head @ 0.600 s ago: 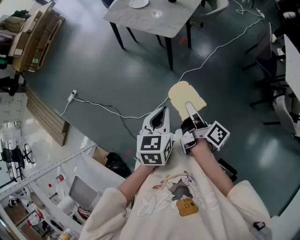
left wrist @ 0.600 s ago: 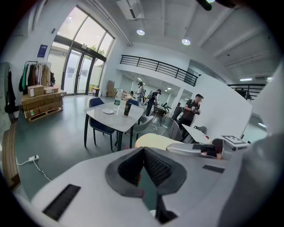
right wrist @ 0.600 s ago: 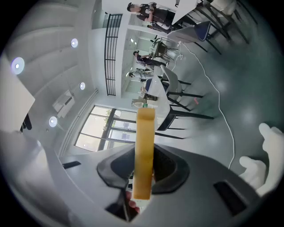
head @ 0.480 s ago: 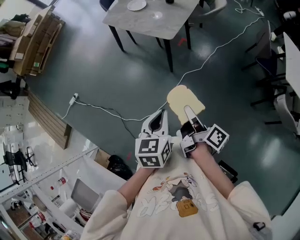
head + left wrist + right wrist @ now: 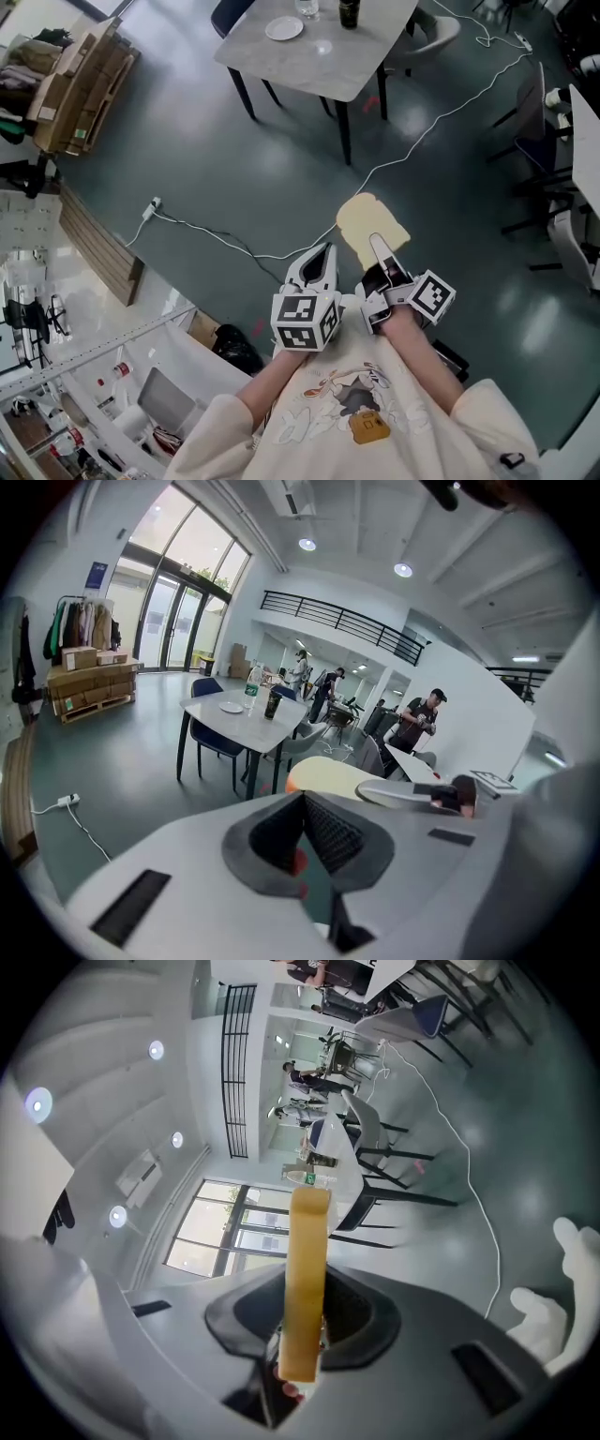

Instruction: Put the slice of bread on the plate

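Note:
A pale slice of bread (image 5: 372, 225) sticks out ahead of my right gripper (image 5: 379, 249), which is shut on its near end. In the right gripper view the slice (image 5: 306, 1269) stands edge-on between the pads. My left gripper (image 5: 325, 255) hangs just left of it, jaws together and nothing in them. From the left gripper view the bread (image 5: 326, 774) shows to the right, beyond the closed pads. A small white plate (image 5: 284, 29) lies on a grey table (image 5: 352, 67) far ahead over the dark floor, also seen as the plate (image 5: 231, 707) in the left gripper view.
A dark bottle (image 5: 349, 12) and a glass (image 5: 307, 7) stand beside the plate. A white cable (image 5: 427, 108) runs across the floor. Cardboard boxes (image 5: 77, 75) sit at left, chairs and desks (image 5: 553, 131) at right. People (image 5: 418, 720) stand far back.
The table with the plate has slid lower and further into the head view. Both grippers and the bread keep their positions relative to each other.

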